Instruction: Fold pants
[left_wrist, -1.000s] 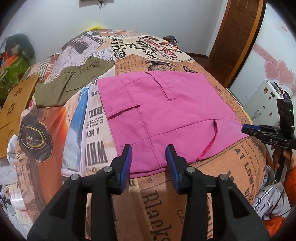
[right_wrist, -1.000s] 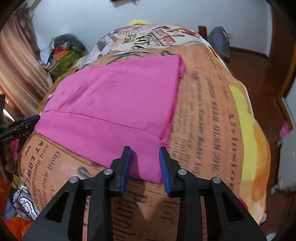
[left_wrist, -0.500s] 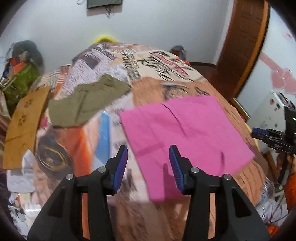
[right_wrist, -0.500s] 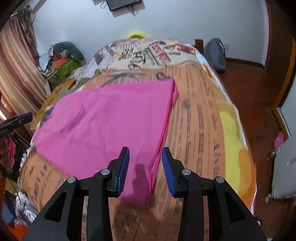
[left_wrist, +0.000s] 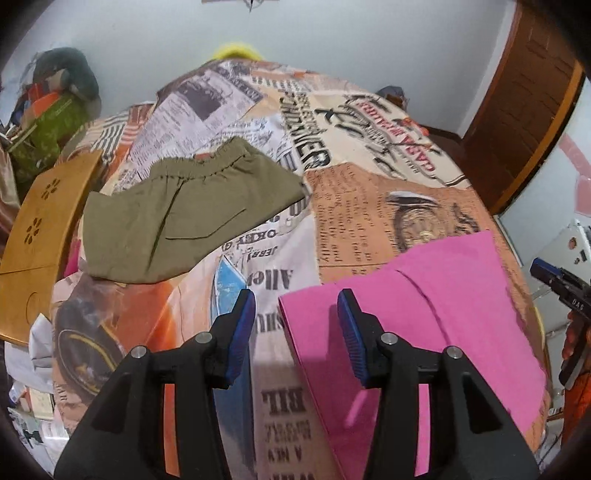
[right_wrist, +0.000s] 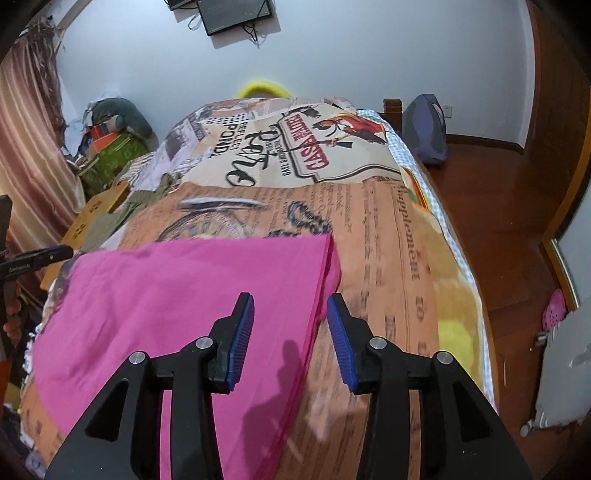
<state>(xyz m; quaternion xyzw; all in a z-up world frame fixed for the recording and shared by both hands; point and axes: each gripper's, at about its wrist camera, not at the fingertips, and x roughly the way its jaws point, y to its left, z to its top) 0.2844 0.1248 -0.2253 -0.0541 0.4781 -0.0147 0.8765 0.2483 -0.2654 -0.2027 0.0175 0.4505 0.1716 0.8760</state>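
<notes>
The pink pants (left_wrist: 443, 314) were found folded into a flat, roughly rectangular stack on the bed (left_wrist: 369, 206), lying toward its near edge. A second garment, the olive shorts (left_wrist: 192, 218), was noted toward the far left corner of the bed, well apart from the pink stack, beside a wooden board (left_wrist: 40, 236).

The left claw (left_wrist: 297, 330) was held above the bed with its jaws partly apart and nothing between them; the stack's left edge was seen below and just right of the gap. The right claw (right_wrist: 290, 341) was likewise found empty, its jaws partly apart and opening, and the stack's right edge (right_wrist: 317, 306) was seen passing beneath the gap.

The stack's long axis was judged to run across the bed, from one claw to the other, so that each claw was placed over its own end; neither was clearly nearer. No contact between pads and cloth was observed in either view.

The folding was judged to be well advanced. If a further fold is intended, it was assessed that both claws would have to be brought down onto the two ends together. A risk was noted that the layered right edge could be only partly caught, so that the layers slide apart.
</notes>
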